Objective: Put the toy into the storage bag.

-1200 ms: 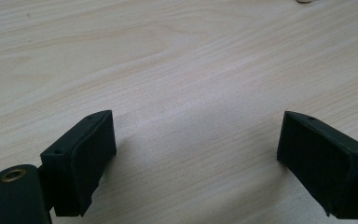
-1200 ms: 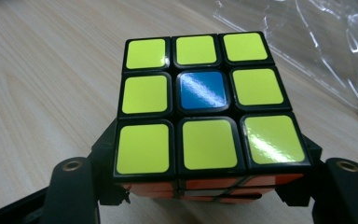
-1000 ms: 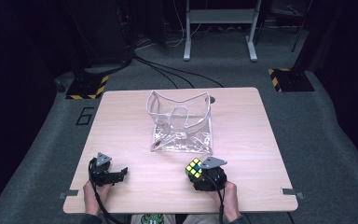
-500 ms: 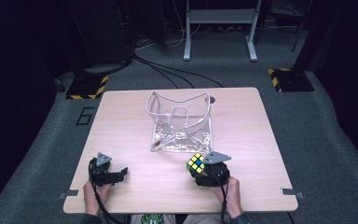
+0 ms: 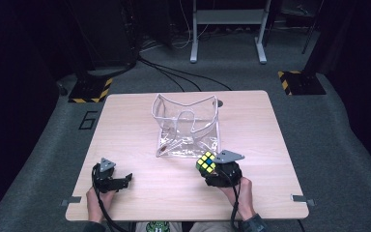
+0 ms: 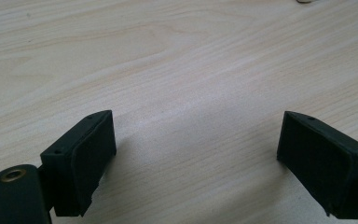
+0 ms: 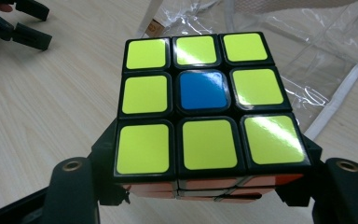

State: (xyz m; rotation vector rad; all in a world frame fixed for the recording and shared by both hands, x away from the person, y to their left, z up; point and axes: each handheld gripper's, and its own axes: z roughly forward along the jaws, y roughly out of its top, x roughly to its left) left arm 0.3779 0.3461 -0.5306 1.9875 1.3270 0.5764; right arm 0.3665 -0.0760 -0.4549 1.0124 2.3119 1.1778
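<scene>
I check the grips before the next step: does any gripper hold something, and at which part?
The right gripper holds the puzzle cube by two opposite side faces. The left gripper is open and holds nothing.

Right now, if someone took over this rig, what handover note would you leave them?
Right gripper: jaws shut on the puzzle cube with a yellow face and blue centre square, held just short of the bag's near edge.
Left gripper: jaws open, nothing between them, low over the bare light wooden table at the near left.
Clear plastic bag with white trim: stands mid-table, mouth open upward; whether anything is inside I cannot tell.
Done: cube picked up.
Left, probably: carry the cube over the bag's opening and release it inside; the left gripper may need to steady the bag.
</scene>
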